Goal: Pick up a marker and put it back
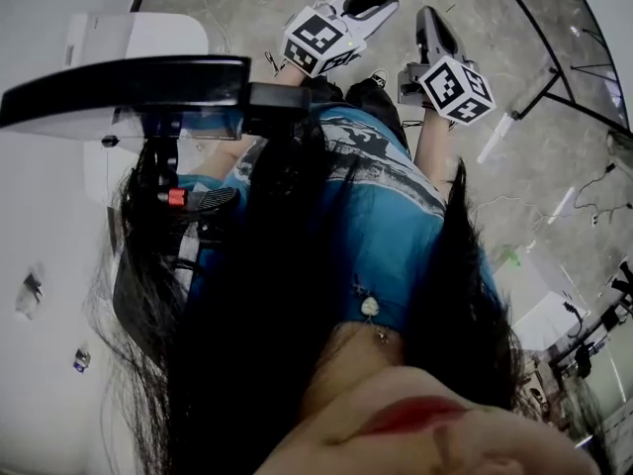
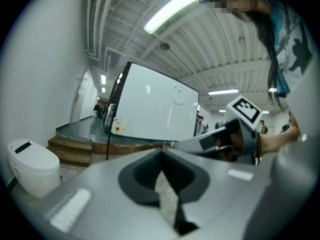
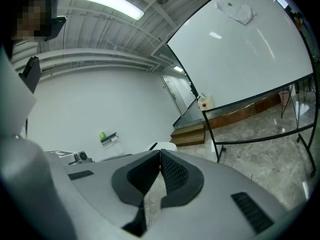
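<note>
No marker shows in any view. In the head view my left gripper [image 1: 371, 6] and right gripper [image 1: 432, 20] are held side by side in front of the person's teal shirt, above a grey stone floor. The left gripper [image 2: 161, 154] has its dark pads meeting at the tip with nothing between them. The jaws of the right gripper [image 3: 160, 154] are likewise shut and empty. A large whiteboard [image 2: 155, 109] on a black stand faces both grippers; it fills the upper right [image 3: 245, 54] of the right gripper view. The right gripper's marker cube [image 2: 245, 109] appears in the left gripper view.
A rounded white object [image 2: 30, 166] stands low at the left by a white wall. Wooden steps [image 3: 190, 134] lie behind the whiteboard's black stand leg [image 3: 212, 134]. A small white box with a red dot [image 3: 205, 103] hangs at the board's corner. Cables [image 1: 593, 181] trail on the floor.
</note>
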{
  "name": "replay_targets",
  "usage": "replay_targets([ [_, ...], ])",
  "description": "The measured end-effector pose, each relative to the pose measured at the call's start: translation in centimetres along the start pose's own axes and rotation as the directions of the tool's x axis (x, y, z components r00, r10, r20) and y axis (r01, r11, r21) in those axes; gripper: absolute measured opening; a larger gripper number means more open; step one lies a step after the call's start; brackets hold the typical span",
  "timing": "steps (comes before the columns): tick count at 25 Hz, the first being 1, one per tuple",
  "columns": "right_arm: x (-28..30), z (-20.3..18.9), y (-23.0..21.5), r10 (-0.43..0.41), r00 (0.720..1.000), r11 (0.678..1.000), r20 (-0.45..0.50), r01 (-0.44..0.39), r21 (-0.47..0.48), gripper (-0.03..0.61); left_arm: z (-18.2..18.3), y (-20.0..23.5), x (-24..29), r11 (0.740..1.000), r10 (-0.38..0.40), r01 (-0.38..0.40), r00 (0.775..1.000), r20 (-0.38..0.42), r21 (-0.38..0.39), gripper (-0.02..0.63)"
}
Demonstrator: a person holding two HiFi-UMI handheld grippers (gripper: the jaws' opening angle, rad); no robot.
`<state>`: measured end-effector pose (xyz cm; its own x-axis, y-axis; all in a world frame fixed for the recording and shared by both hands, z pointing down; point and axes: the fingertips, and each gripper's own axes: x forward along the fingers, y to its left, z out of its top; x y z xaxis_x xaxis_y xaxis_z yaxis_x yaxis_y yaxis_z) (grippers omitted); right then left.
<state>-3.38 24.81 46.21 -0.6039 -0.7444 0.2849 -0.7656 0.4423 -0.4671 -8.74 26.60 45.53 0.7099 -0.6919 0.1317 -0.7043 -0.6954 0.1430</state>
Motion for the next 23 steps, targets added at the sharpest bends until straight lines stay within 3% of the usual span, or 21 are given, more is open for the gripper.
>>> replay_targets([
  [23,-0.4,-1.5,3.3,-0.069,0.997,0.997,0.020,0.069,-0.016,0.012,0.3,1.0,-3.6,0.998,-0.061,0.061,0.998,0.031,-0.012,0.002],
])
